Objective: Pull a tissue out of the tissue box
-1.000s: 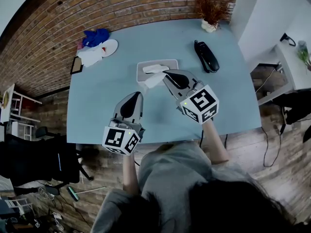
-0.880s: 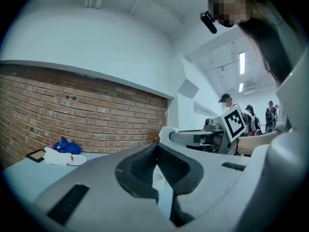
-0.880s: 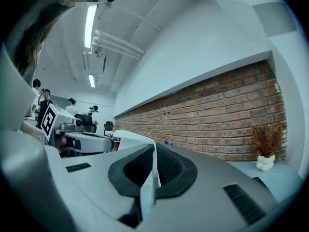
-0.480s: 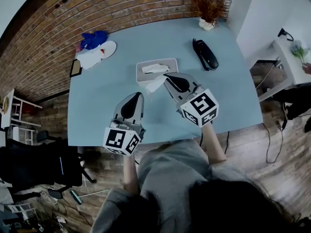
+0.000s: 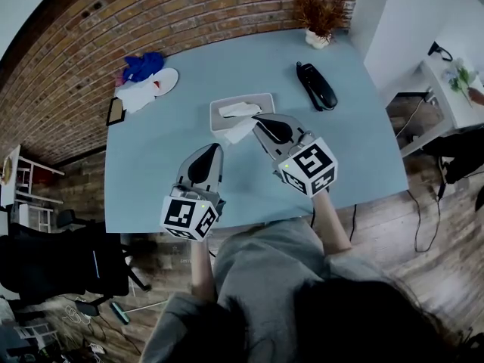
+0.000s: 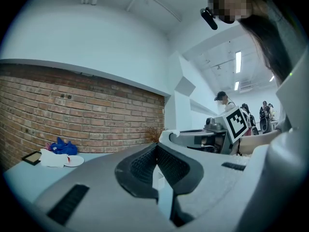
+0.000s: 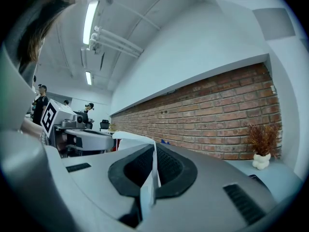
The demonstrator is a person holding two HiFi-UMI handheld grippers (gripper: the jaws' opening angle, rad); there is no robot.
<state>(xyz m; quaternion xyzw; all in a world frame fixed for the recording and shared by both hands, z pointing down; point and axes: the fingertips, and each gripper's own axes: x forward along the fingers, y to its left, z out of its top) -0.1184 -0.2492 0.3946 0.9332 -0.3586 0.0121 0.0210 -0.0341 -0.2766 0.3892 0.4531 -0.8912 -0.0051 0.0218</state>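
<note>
From my left fingers (image 5: 206,163), the desk (image 5: 151,172) is bare from 9 round to 12 o'clock. A heap of cloths (image 5: 140,82) and a plate (image 5: 168,78) sit well off at 11, near the far edge. The tissue box (image 5: 263,100) stands near at 1 o'clock, and my right fingers (image 5: 274,127) are just beside it, clamped on a tissue (image 5: 240,131). From those, a black handset (image 5: 316,86) lies in the way at 1 o'clock. Toward 3 o'clock the desk is open.
</note>
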